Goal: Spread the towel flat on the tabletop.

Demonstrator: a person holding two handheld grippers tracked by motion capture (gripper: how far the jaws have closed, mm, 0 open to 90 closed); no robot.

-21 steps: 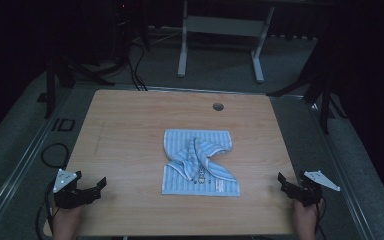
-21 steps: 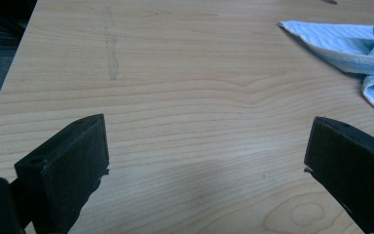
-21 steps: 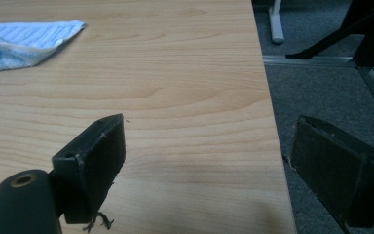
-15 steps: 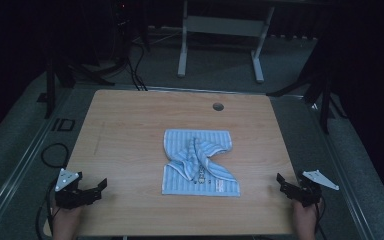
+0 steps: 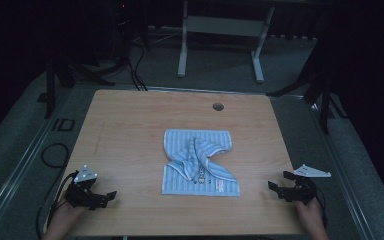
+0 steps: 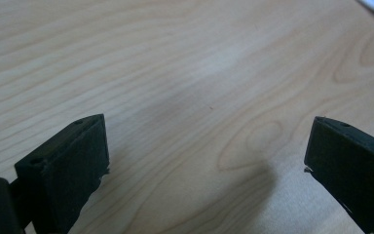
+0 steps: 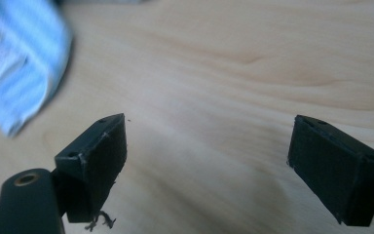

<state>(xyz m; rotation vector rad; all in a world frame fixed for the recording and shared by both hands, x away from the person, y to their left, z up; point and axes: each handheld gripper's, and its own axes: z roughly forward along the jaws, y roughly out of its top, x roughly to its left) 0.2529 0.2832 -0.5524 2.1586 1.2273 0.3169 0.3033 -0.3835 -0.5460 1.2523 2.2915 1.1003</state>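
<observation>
A light blue striped towel [image 5: 198, 161] lies crumpled in the middle of the wooden table [image 5: 130, 125], its top layer twisted over a flat lower layer. My left gripper [image 5: 109, 195] rests near the table's front left corner, open, with bare wood between its jaws [image 6: 204, 146]. At the front right corner my right gripper [image 5: 272, 185] is open too, pointing toward the towel. In the right gripper view a blurred edge of the towel [image 7: 19, 63] lies at the upper left, well apart from the jaws.
A round cable hole [image 5: 218, 106] sits near the table's far edge. Beyond the table stands a white metal frame [image 5: 220, 30] on the dark floor, with cables [image 5: 130, 65] at the far left. A black cable [image 5: 50, 155] loops beside the table's left edge.
The right gripper has crept slightly to the left along the front edge. The towel and the left gripper stay where they were.
</observation>
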